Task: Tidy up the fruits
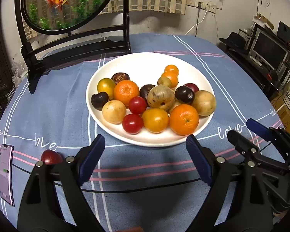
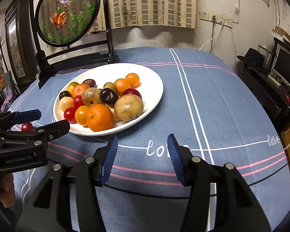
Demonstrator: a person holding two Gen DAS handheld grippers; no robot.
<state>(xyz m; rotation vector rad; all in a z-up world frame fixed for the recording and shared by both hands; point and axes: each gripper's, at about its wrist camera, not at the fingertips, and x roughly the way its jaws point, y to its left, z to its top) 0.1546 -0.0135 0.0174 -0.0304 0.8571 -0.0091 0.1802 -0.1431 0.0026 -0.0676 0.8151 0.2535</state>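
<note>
I see both hand-held grippers, left (image 1: 145,158) and right (image 2: 142,160), released and empty before the fruit plate (image 1: 145,61).

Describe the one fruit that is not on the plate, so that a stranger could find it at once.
Start at the round white plate of fruit on the blue striped tablecloth. Look off its rim, toward the smartphone lying at the cloth's edge. There a small dark red round fruit lies alone on the cloth, the only fruit outside the plate.
</note>
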